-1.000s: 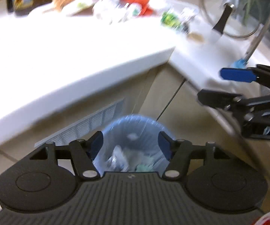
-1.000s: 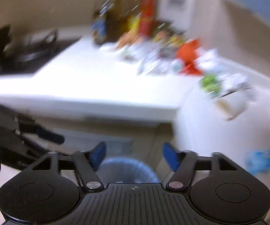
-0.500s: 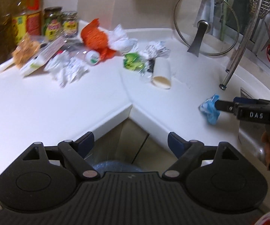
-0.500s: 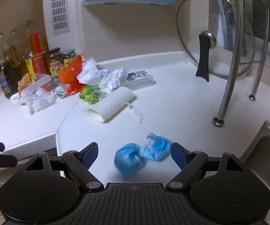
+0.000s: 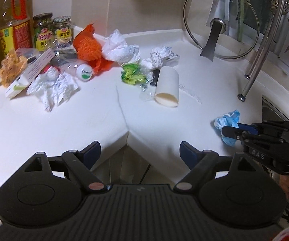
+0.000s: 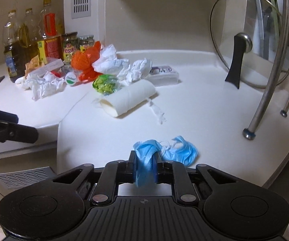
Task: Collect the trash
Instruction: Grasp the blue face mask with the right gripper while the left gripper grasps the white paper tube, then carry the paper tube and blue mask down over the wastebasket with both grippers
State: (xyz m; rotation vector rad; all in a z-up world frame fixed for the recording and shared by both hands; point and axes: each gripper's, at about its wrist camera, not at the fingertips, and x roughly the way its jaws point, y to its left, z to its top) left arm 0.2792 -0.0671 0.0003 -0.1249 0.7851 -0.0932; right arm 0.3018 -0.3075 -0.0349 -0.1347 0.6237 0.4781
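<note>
Where "DAS" shows, right claw (image 5: 227, 129) pinches mask (image 6: 144, 156).

Face mask (image 6: 165, 152) light blue w/ white loops. Countertop (image 5: 64, 124) plain white. At 11 o'clock: orange bag (image 5: 90, 46), green wrapper (image 5: 132, 74); cream cup (image 5: 167, 87).

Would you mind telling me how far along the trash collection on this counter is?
Nothing on view looks finished. In hand: the right tool has just closed on the blue face mask, which still lies on the counter. The left tool is open and empty. Left: the paper cup, green wrapper, orange bag and crumpled tissues.
</note>
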